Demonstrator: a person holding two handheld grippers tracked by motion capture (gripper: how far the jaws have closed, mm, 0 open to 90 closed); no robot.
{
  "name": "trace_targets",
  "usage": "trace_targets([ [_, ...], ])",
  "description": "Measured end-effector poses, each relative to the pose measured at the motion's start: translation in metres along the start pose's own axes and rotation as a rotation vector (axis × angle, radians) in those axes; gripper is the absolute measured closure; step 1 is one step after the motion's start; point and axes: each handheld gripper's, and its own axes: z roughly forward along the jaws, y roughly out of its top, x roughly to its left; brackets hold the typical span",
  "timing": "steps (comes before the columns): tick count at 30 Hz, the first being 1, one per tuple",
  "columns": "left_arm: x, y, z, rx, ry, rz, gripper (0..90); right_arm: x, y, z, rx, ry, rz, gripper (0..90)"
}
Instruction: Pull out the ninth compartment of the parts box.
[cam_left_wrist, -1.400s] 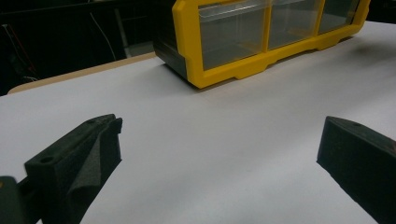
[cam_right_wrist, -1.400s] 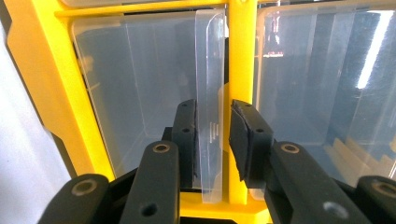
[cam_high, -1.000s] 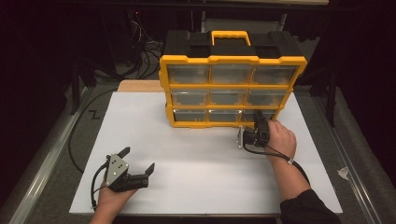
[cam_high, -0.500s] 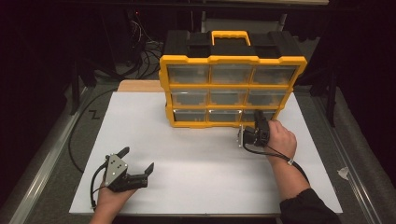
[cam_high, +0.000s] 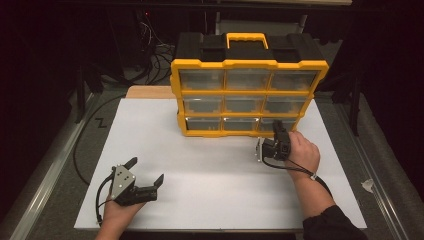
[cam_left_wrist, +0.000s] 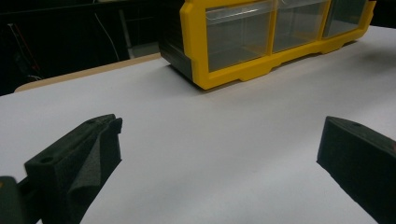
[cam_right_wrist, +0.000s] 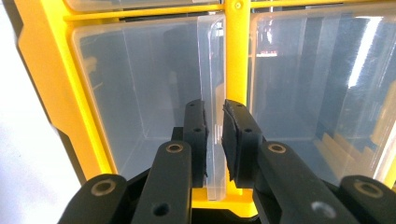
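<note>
At the bottom right corner of the yellow organizer (cam_high: 248, 90), the right tongs (cam_right_wrist: 215, 135) are clamped on the clear pull tab (cam_right_wrist: 211, 93) of a bottom-row drawer (cam_right_wrist: 140, 88), pads squeezing it from both sides. The jaws just finished closing on that tab. The organizer stands upright toward the back of the white desk (cam_high: 210, 165), handle on top, all drawers see-through. The left tongs (cam_high: 146, 172) hover low over the desk's near left area, jaws spread wide with nothing between them, well apart from the organizer.
</note>
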Motion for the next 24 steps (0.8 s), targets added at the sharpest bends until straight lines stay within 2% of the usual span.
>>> trace_targets([
  [14, 0.0, 0.001, -0.002, -0.004, 0.003, -0.002, 0.2, -0.001, -0.003, -0.016, -0.001, 0.006, -0.011, 80.5],
  [15, 0.0, 0.001, -0.002, -0.004, 0.002, -0.002, 0.2, -0.001, -0.002, -0.017, 0.007, 0.012, -0.003, 78.4],
  [16, -0.001, 0.001, -0.002, -0.003, 0.0, 0.0, 0.2, -0.003, -0.001, -0.016, 0.005, 0.024, 0.037, 66.2],
  [17, -0.001, 0.0, -0.001, -0.003, -0.002, 0.0, 0.2, -0.003, -0.001, -0.016, 0.005, 0.024, 0.037, 66.2],
  [19, -0.002, 0.0, 0.0, -0.002, -0.004, 0.003, 0.2, -0.008, 0.0, -0.015, 0.013, 0.046, 0.007, 53.4],
  [21, -0.002, 0.0, 0.0, -0.001, -0.006, 0.004, 0.2, -0.01, 0.001, -0.014, 0.008, 0.066, 0.018, 49.9],
  [23, -0.002, 0.0, 0.0, -0.003, -0.005, 0.002, 0.2, -0.013, 0.001, -0.012, -0.002, 0.073, 0.006, 49.0],
  [24, -0.002, 0.0, -0.001, -0.003, -0.005, 0.003, 0.2, -0.014, 0.002, -0.012, 0.011, 0.093, 0.002, 49.1],
])
